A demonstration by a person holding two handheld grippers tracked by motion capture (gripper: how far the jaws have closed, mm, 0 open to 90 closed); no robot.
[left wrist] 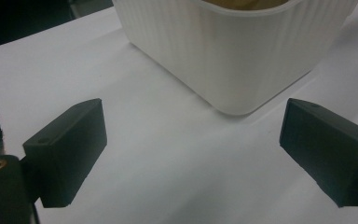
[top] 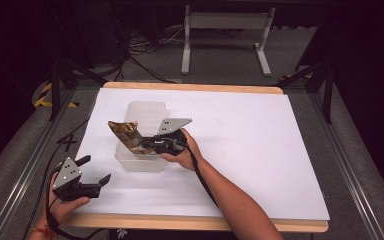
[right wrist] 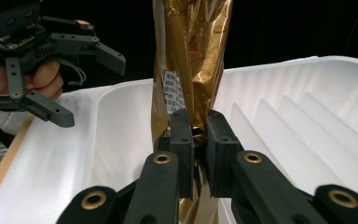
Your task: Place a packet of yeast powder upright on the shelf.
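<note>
The right gripper (right wrist: pixel 196 135) is clenched on a gold foil packet (right wrist: pixel 191 51), its two black jaws pinching the crinkled foil between them low on the packet. From the jaws the packet stretches away lengthwise (a small white printed label shows on it just past the grip). In the high view the right gripper (top: pixel 142 145) sits over the near right part of a translucent white plastic bin (top: pixel 141 107), and the gold foil packet (top: pixel 124 133) slants out from it up and to the left, held above the bin's open inside rather than lying on its floor. The ribbed inner wall of the bin (right wrist: pixel 307 93) runs beside and behind the packet.

The left gripper (top: pixel 96 169) hangs off the bin's near left corner, apart from it, its jaws spread wide with nothing between them; it faces the bin's rounded corner (left wrist: pixel 233 60) across bare white table cover (left wrist: pixel 158 154).
</note>
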